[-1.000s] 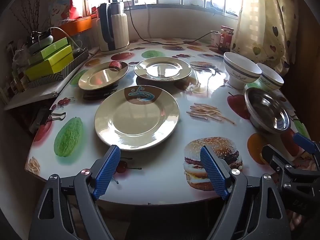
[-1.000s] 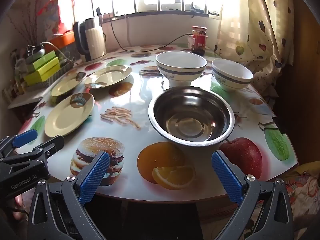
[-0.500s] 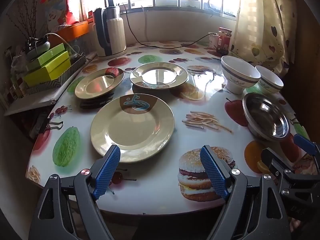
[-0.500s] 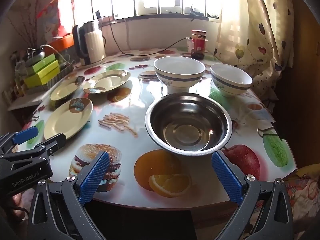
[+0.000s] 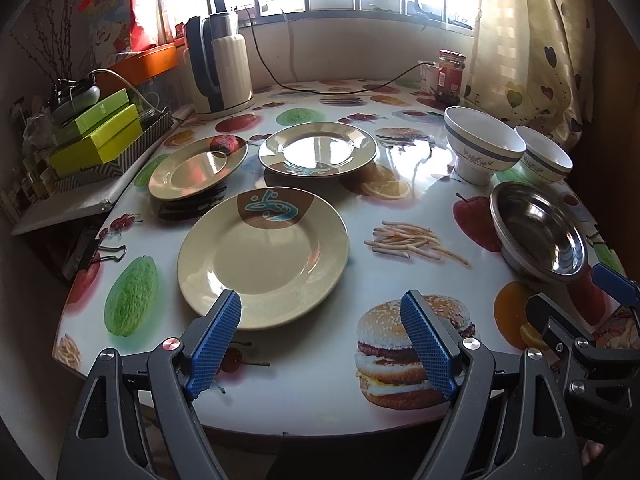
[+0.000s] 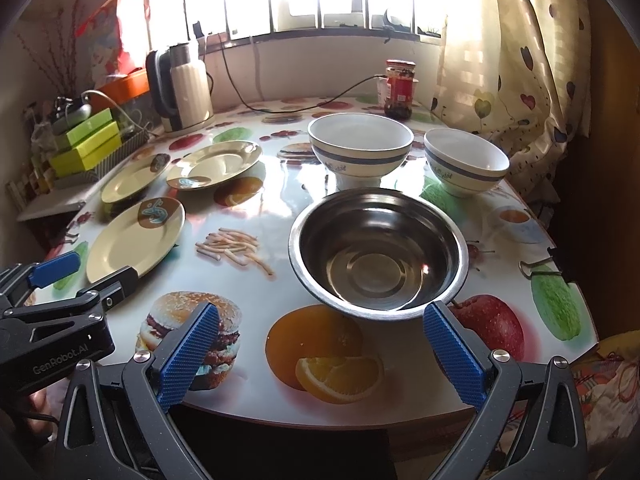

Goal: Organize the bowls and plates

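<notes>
Closing in since a second ago, my left gripper point(image 5: 320, 320) and right gripper point(image 6: 320, 350), both wide open and empty, now reach plate point(image 5: 264, 252) and steel bowl point(image 6: 378, 252); pickups look next.

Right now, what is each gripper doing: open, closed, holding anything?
Left gripper: open, empty, near the large cream plate.
Right gripper: open, empty, before the round steel bowl.

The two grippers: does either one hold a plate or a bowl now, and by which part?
Nothing is held. The left gripper is open before the nearest plate; the right gripper is open before the steel bowl.
</notes>
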`<state>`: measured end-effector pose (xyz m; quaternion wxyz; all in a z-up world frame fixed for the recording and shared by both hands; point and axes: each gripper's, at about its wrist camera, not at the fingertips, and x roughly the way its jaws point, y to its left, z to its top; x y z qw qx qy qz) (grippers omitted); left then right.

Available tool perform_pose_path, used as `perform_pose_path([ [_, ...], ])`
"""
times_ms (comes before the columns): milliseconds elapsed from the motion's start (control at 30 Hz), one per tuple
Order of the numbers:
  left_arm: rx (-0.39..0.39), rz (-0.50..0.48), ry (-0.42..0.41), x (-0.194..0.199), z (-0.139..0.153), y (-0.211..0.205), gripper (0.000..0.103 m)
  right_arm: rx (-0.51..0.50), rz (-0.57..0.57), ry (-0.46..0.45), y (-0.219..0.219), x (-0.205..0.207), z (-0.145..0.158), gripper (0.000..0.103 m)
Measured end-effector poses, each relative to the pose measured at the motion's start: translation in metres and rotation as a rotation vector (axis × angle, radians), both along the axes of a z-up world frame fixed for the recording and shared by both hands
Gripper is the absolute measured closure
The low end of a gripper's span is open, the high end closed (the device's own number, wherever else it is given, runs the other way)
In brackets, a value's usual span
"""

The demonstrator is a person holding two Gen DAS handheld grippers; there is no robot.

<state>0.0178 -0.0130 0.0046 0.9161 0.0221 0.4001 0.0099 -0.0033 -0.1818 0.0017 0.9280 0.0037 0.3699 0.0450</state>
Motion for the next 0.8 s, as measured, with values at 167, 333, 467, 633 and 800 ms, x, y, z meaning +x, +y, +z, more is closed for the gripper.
perform_pose_path([
  [167, -0.001, -0.001, 0.001, -0.0005, -0.0005, -0.0012, 0.021, -0.001, 0.003, -0.002, -0.0001, 0.0000, 0.0001, 0.000],
  [333, -0.003, 0.000, 0.001, -0.0011, -0.0010, -0.0018, 0.021, -0.001, 0.003, 0.001, -0.0001, -0.0002, 0.0004, 0.000],
  [467, -0.003, 0.002, 0.001, -0.0019, -0.0009, -0.0018, 0.021, 0.001, 0.002, -0.002, 0.0001, -0.0010, 0.0006, 0.000],
  [633, -0.010, 0.003, 0.000, -0.0036, -0.0007, -0.0014, 0.021, 0.001, 0.002, -0.004, 0.0008, -0.0014, 0.0009, 0.000],
  [800, -0.019, 0.007, 0.003, -0.0039, -0.0006, 0.0005, 0.021, 0.001, 0.004, -0.005, 0.0017, -0.0020, 0.0011, 0.000],
])
